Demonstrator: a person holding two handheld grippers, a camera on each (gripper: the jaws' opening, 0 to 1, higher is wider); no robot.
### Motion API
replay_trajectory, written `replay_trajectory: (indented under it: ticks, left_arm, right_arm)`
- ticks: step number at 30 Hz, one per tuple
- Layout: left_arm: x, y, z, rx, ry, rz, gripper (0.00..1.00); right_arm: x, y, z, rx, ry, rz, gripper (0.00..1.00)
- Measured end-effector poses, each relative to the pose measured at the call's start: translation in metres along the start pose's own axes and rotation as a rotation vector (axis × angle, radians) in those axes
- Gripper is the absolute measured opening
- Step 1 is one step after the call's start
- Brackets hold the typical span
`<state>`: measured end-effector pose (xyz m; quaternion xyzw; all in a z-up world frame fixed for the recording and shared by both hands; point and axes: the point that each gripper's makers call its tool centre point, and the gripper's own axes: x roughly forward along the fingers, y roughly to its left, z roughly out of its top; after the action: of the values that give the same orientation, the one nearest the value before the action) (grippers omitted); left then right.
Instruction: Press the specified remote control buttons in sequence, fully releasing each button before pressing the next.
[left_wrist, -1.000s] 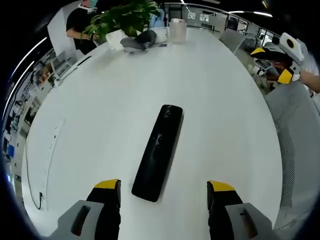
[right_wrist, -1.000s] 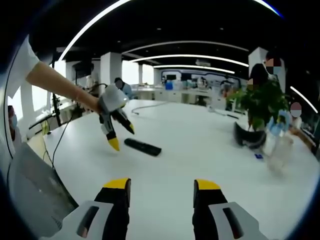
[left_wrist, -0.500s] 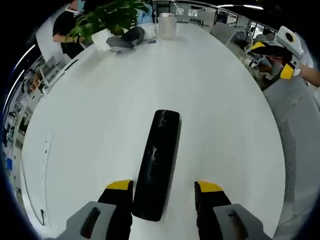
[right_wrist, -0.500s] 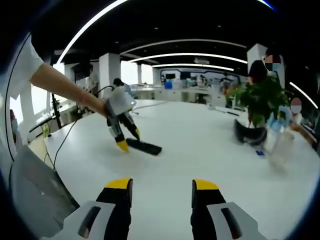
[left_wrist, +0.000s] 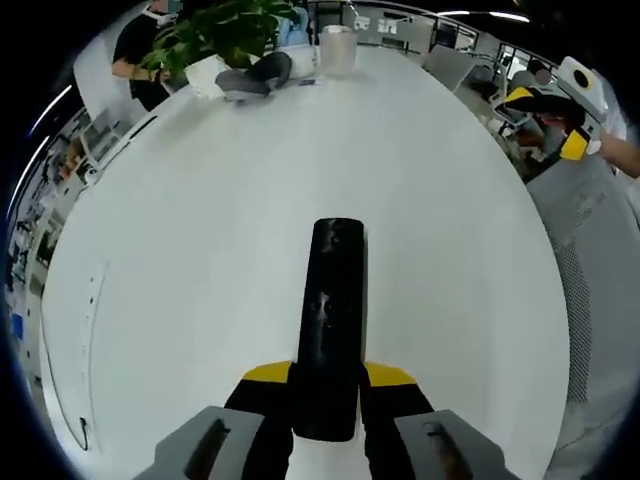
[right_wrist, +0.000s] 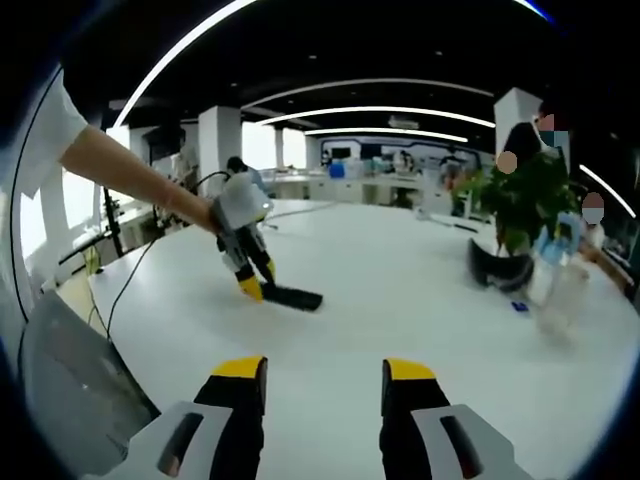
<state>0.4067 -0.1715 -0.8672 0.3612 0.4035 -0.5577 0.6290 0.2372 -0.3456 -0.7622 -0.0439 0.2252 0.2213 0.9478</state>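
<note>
- Remote control (left_wrist: 328, 330) flat on the table (left_wrist: 200, 250), near end between the jaws of the left gripper (left_wrist: 328, 380).
- Potted plant (left_wrist: 225, 30) at the table's far edge, behind the remote.
- Right gripper (right_wrist: 318, 372) over the near edge, well apart from the remote.

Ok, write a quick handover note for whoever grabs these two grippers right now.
Left gripper: jaws closed against the sides of the remote at its near end; the remote lies flat on the white table.
Right gripper: open, empty, held off to the side above the table, looking toward the left one.
Done: remote gripped. Whether any button has been pressed cannot be told.
Left: press the buttons in order, releasing each fully, probably with the free right gripper. Keep the remote in view.
</note>
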Motion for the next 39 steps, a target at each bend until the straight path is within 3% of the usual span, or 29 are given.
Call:
replay_trajectory:
  ticks: [15,39]
  left_arm:
    - [-0.001,-0.01,-0.003,-0.003,0.018,-0.027,0.24]
    - [-0.004,-0.053,-0.01,0.002,0.017,-0.035,0.24]
  right_arm:
    - [0.001,0.001,0.0,-0.007,0.003,0.007,0.42]
    - [0.001,0.004,0.0,-0.018,0.003,0.011,0.42]
